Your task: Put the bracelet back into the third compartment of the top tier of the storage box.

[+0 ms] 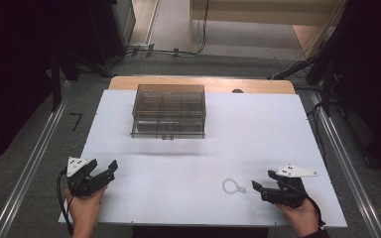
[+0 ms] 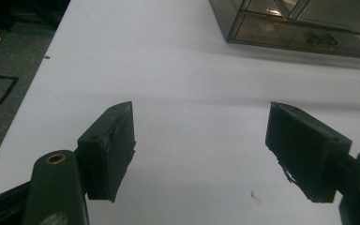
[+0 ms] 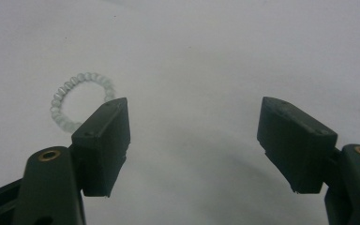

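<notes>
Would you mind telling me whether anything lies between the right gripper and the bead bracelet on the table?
Nothing visible does. The right gripper, jaws open, sits just right of the bead bracelet, with bare white table between them. The smoky drawer box stands well beyond.

I count one ring of pale, milky beads, a bracelet [image 1: 233, 186], lying on the white table [image 1: 198, 153]. I count one smoky transparent plastic organiser box [image 1: 168, 111] with drawers. I hold two black two-jaw grippers, one left [image 1: 104, 169] and one right [image 1: 263, 185].
</notes>
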The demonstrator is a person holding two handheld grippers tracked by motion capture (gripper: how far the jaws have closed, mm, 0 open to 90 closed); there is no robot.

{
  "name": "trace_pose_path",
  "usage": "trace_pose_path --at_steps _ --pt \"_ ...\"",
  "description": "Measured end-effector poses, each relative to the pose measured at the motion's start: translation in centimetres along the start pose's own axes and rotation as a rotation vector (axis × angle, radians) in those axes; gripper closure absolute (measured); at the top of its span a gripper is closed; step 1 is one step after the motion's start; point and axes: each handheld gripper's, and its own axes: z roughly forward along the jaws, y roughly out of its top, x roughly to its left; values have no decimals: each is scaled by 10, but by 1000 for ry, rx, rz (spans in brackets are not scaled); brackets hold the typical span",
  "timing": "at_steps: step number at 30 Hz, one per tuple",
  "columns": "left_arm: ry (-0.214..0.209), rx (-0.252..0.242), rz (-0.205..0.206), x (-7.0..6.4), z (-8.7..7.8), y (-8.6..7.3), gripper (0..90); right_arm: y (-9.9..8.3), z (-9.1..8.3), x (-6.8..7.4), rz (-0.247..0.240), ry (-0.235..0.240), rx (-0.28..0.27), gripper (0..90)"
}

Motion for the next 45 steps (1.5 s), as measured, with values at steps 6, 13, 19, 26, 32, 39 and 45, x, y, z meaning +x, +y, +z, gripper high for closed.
trace_pose_path --at_steps 6,13,19,26,32,39,45 --pt "0 1 1 0 -1 0 247 0 4 7 -20 22 15 268" --pt "0 -3 -1 0 -1 0 247 0 7 13 -27 41 20 317" --pt "2 -1 -2 1 -1 0 247 0 11 15 -23 73 43 355" --pt "1 -3 -3 1 0 0 247 1 11 20 -37 91 48 448" --pt "1 -3 -2 1 0 0 247 0 15 25 -56 109 65 511" --pt "2 -1 -1 2 -1 0 247 1 17 28 -69 135 75 657" --pt "1 -2 -2 2 -1 0 248 0 20 31 -99 152 94 774"
